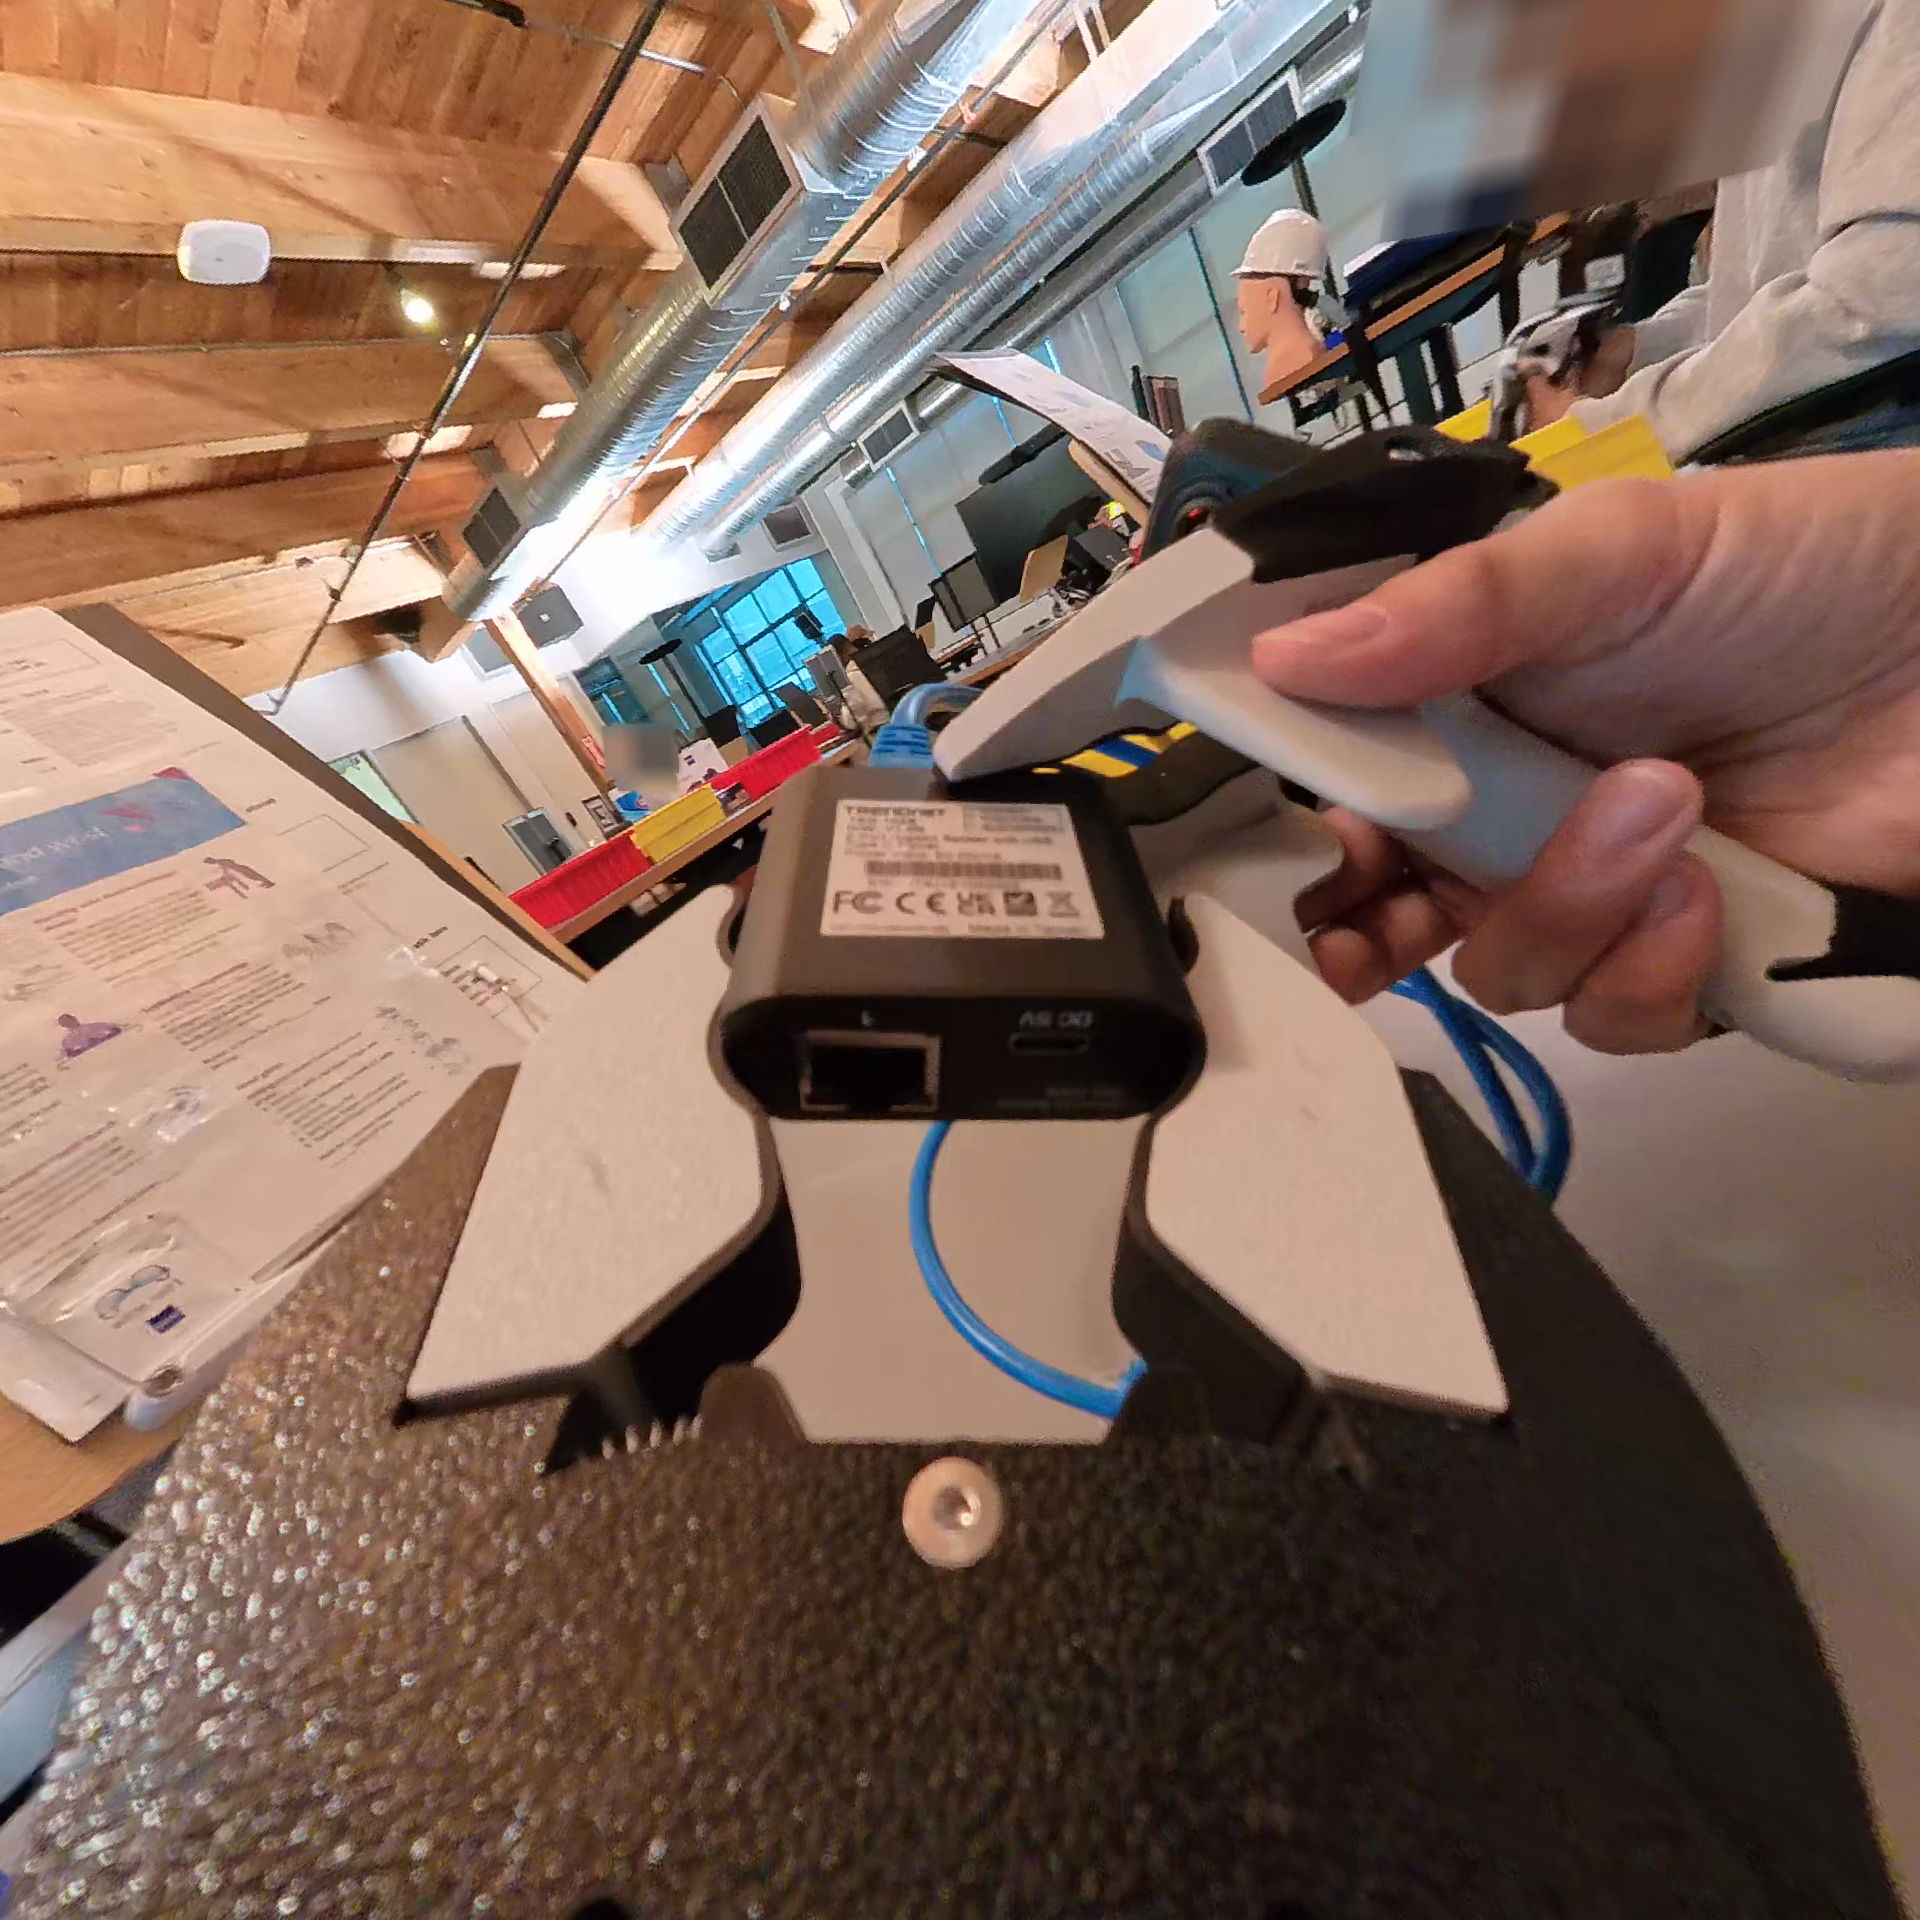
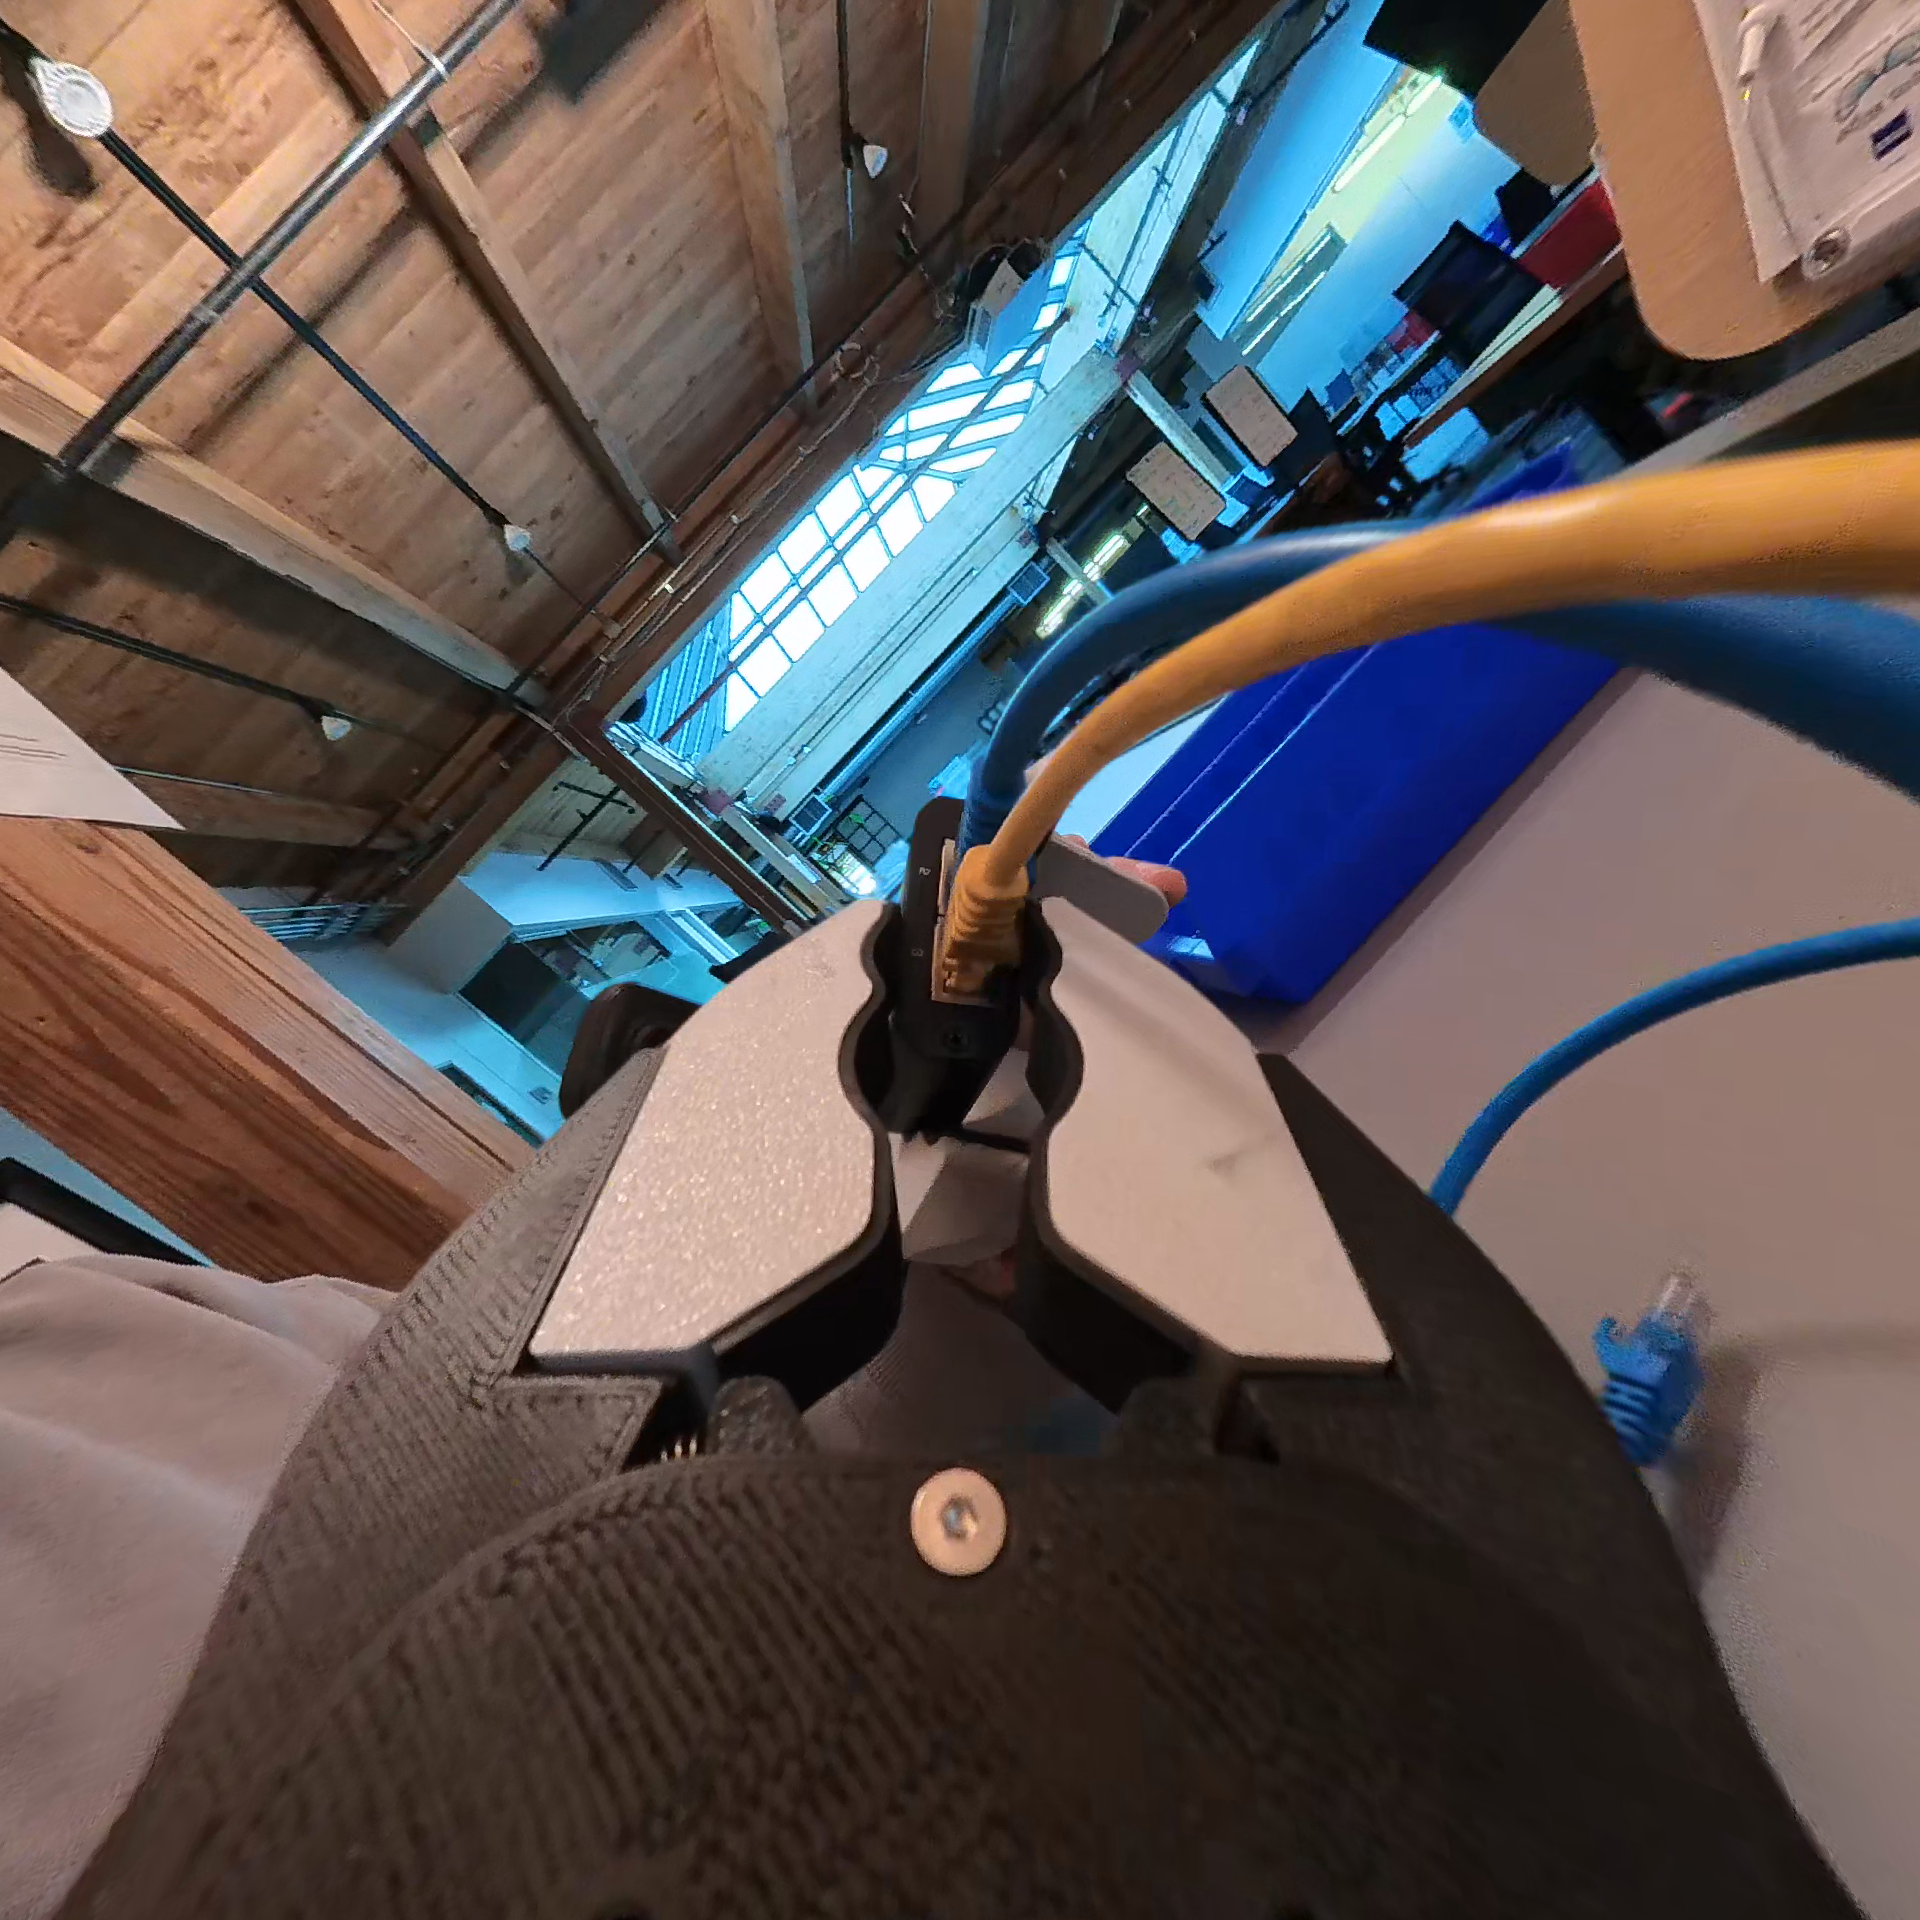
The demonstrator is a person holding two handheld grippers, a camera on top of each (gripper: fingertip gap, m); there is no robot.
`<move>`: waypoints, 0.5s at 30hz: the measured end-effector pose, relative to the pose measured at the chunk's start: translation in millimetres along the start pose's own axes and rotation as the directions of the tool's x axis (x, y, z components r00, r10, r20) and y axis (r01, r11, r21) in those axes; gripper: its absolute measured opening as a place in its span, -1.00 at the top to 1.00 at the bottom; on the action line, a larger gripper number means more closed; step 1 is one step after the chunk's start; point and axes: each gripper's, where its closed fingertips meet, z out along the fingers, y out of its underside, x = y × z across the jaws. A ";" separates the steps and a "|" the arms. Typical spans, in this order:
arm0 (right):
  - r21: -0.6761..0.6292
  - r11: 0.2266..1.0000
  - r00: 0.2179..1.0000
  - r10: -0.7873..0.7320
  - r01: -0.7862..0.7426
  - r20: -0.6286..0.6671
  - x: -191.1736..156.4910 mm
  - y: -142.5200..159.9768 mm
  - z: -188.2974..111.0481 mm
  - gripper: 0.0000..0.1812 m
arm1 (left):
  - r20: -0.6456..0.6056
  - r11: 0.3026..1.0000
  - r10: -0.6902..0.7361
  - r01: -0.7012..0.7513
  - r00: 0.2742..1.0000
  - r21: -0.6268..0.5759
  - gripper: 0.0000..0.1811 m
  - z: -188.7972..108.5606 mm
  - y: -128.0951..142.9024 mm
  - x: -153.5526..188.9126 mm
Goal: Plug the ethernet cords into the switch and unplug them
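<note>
My left gripper (image 1: 961, 935) is shut on the black switch (image 1: 956, 883) and holds it tilted up, label side up. An empty port (image 1: 868, 1070) faces the camera. My right gripper (image 2: 966, 956), held by a hand (image 1: 1610, 727), is shut on the yellow plug (image 2: 977, 925), which sits in the switch's (image 2: 935, 1039) far face. Its upper finger (image 1: 1091, 675) lies over the switch's far edge. The yellow cord (image 2: 1455, 540) arcs off to the right. A dark blue cord (image 2: 1247, 582) is plugged in beside it. A loose light blue plug (image 2: 1652, 1361) lies on the grey table (image 2: 1610, 883).
Printed sheets in a plastic sleeve (image 1: 208, 987) lie on a wooden table at the left. A blue bin (image 2: 1351, 810) stands on the grey table behind the switch. Blue cord loops (image 1: 977, 1278) hang under the left gripper. Red and yellow bins (image 1: 665, 831) stand farther off. The grippers are tip to tip, or close to it.
</note>
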 end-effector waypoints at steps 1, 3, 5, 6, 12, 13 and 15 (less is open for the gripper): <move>0.004 1.000 1.000 -0.005 0.005 -0.007 0.4 -0.6 -0.1 0.76 | 0.005 1.000 0.013 -0.013 1.000 -0.006 0.19 0.1 0.5 -0.7; 0.008 1.000 1.000 -0.021 0.021 -0.024 1.9 -1.3 -0.2 0.76 | 0.010 1.000 0.018 -0.018 1.000 -0.021 0.19 0.6 2.3 -1.3; 0.007 0.999 0.999 -0.031 0.032 -0.043 4.1 -0.6 -0.2 0.76 | 0.017 1.000 0.015 -0.014 1.000 -0.016 0.19 0.5 2.1 -1.8; 0.004 0.999 0.997 -0.044 0.044 -0.056 5.8 0.2 0.0 0.75 | 0.020 1.000 0.013 -0.013 1.000 -0.011 0.19 0.4 1.4 -2.2; -0.022 0.998 0.994 -0.064 0.062 -0.085 9.7 1.5 -1.5 0.76 | 0.007 0.999 0.015 -0.015 1.000 -0.034 0.20 1.1 6.8 -1.6; -0.021 0.997 0.992 -0.076 0.074 -0.097 10.6 0.8 -2.0 0.76 | -0.002 0.999 0.000 0.000 1.000 -0.052 0.20 1.8 8.7 -1.3; -0.010 0.997 0.991 -0.080 0.080 -0.109 11.3 -2.0 -2.6 0.75 | -0.010 0.996 -0.058 0.057 0.998 -0.071 0.19 3.7 9.1 -1.0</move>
